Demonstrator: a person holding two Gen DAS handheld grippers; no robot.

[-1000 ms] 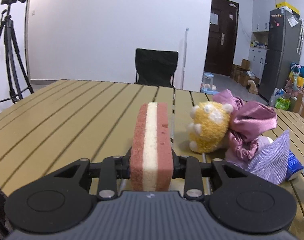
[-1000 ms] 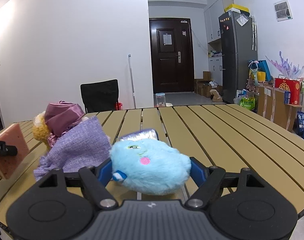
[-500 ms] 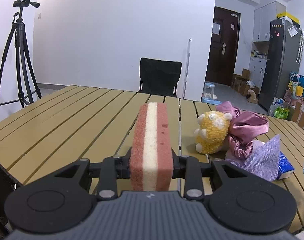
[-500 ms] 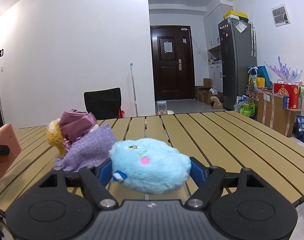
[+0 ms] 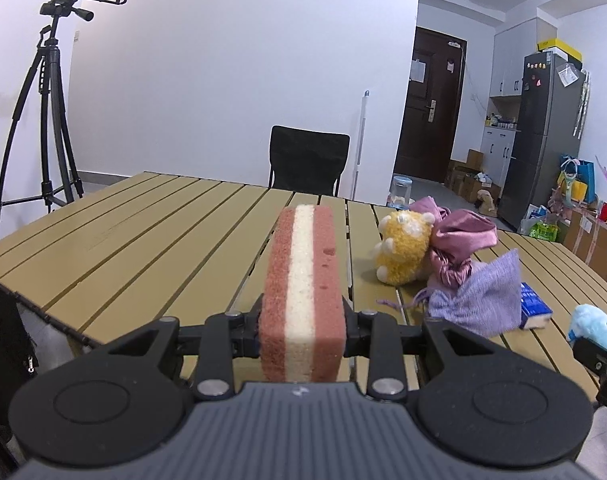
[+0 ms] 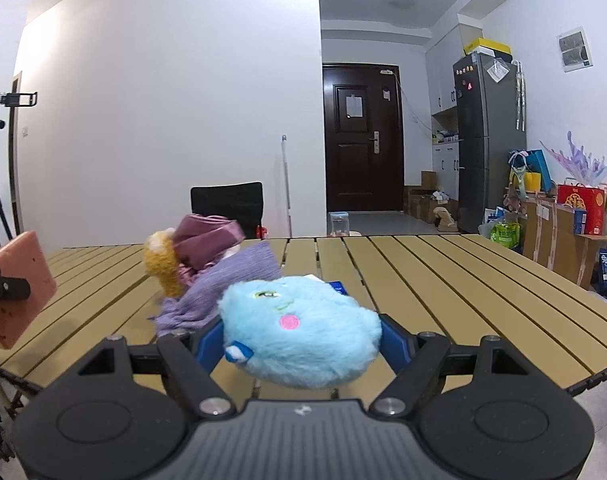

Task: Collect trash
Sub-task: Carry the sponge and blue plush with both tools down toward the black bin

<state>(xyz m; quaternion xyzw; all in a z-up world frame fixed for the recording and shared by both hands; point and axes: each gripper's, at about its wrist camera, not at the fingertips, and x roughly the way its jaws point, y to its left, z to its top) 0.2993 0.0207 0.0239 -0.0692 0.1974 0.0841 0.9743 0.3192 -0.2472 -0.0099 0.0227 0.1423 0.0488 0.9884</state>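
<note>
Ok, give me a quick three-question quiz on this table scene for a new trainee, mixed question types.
1. True or false: the left gripper is shut on the pink and cream sponge.
2. The right gripper holds: A) the yellow plush toy; B) the blue plush toy; C) the lilac pouch.
3. Fill in: the blue packet lies partly under the ____ pouch.

Key: 1 true; 2 B; 3 lilac.

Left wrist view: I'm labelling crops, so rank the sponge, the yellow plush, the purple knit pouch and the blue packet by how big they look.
1. sponge, though it looms in the left gripper, so true size is unsure.
2-3. purple knit pouch and yellow plush look alike.
4. blue packet, partly hidden.
</note>
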